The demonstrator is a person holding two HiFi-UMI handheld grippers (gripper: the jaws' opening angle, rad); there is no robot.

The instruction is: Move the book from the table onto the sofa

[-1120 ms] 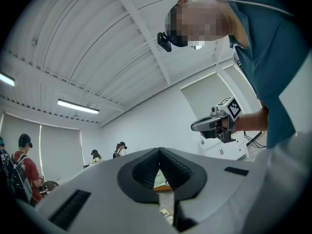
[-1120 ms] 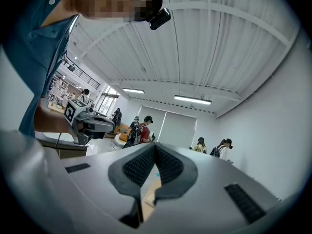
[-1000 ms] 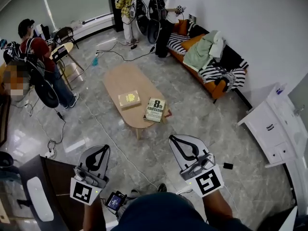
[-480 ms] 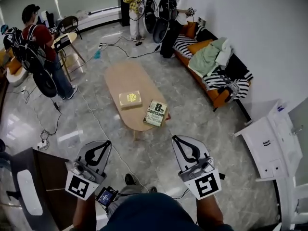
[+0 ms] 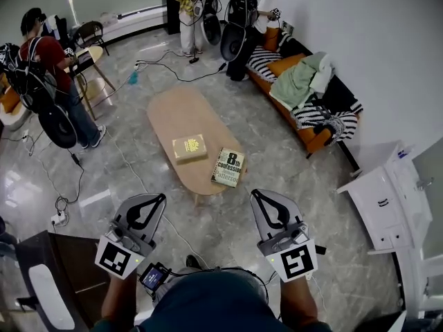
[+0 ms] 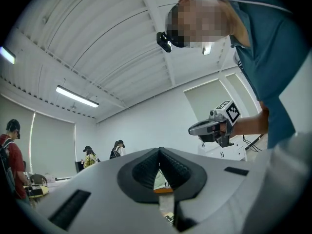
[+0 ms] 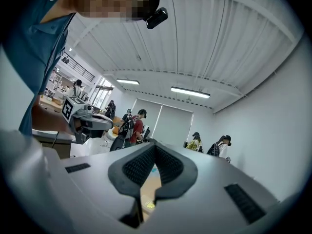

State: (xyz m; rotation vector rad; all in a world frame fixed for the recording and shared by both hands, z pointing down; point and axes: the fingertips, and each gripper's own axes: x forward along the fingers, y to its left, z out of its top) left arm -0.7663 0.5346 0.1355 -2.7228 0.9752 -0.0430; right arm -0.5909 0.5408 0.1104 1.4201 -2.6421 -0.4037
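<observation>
An oval wooden table (image 5: 181, 113) stands on the marble floor ahead. Two books lie on its near half: a tan one (image 5: 190, 147) and a green-and-white one (image 5: 228, 167) overhanging the near right edge. The orange sofa (image 5: 309, 130) stands along the right wall, heaped with clothes and striped cushions. My left gripper (image 5: 160, 198) and right gripper (image 5: 255, 194) are held side by side, short of the table's near end. Both are shut with nothing in them. In the left gripper view the pads (image 6: 168, 167) meet; the right gripper view shows its pads (image 7: 168, 165) closed too.
Two people (image 5: 242, 9) stand by the sofa's far end. Another person with a backpack (image 5: 43, 71) is at the left beside a small table and chair (image 5: 90, 57). Cables (image 5: 66, 192) trail over the floor. A white cabinet (image 5: 387, 199) stands at right, a dark desk (image 5: 48, 268) at lower left.
The view and both grippers have moved toward the table, so the table and books sit closer and lower in the picture. Both grippers have stayed shut and empty.
</observation>
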